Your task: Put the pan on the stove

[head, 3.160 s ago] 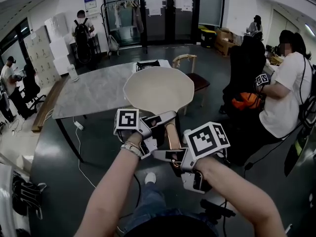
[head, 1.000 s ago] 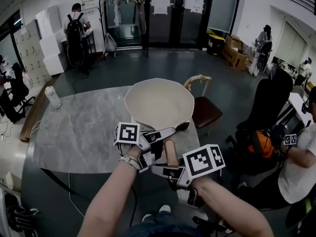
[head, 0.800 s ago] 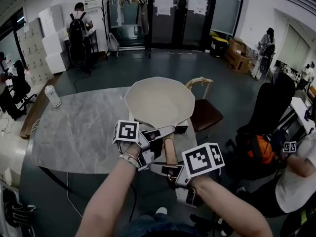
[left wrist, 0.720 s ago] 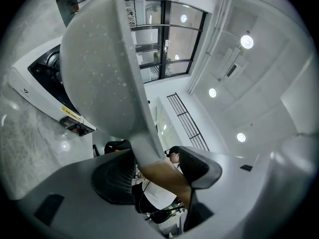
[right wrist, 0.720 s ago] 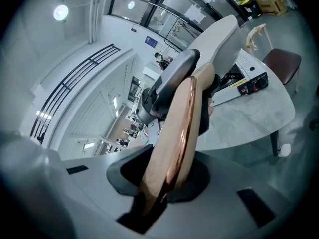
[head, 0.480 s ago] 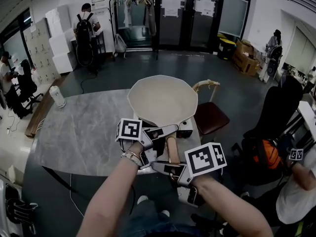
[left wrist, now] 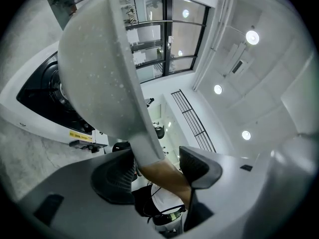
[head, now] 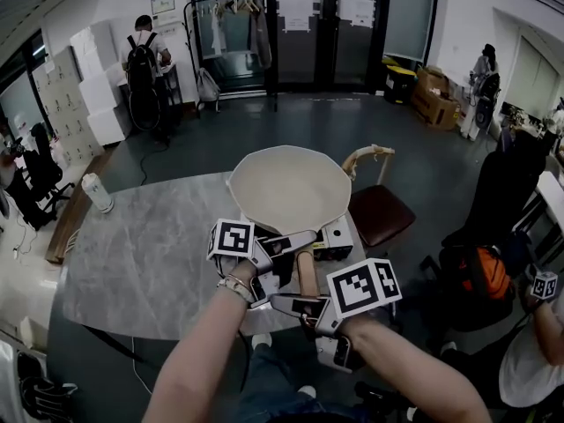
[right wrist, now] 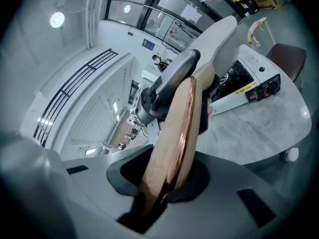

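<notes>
Open-plan office, grey marble-look table (head: 141, 254). The cream round pan (head: 289, 188) hangs right above the white countertop stove (head: 337, 236), probably not touching yet. Left gripper (head: 295, 239) and right gripper (head: 295, 303) both clamp its wooden handle (head: 306, 271), left nearer the stove. Next up: lower it level onto the burner.

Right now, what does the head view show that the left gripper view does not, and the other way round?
Only the head view shows the right claw and the pale inside of the pan. Only the left gripper view shows the ceiling lights and the pan's speckled underside. Both show the pan, the stove and the left claw shut on the handle.
</notes>
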A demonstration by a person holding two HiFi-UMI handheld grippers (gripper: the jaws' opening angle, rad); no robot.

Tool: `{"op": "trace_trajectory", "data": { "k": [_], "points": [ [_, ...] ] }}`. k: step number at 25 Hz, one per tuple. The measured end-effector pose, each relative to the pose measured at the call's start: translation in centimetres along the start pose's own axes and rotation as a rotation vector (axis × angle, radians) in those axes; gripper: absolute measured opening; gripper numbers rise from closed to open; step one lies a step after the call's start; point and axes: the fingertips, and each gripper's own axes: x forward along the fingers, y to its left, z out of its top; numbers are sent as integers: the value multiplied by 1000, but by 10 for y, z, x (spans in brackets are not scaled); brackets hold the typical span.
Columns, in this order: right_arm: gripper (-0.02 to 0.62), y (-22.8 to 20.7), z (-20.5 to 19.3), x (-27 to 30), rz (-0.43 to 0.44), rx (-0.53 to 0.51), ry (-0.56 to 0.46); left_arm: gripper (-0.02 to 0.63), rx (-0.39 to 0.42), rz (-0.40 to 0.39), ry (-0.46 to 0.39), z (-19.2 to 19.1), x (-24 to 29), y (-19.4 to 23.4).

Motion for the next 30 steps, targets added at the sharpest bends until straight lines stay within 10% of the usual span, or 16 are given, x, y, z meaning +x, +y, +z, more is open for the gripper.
{"op": "trace_trajectory", "data": {
  "k": [30],
  "points": [
    [95,-49,33,66,-87,46,10,287,-32,40,139,34,-15,78]
  ]
}}
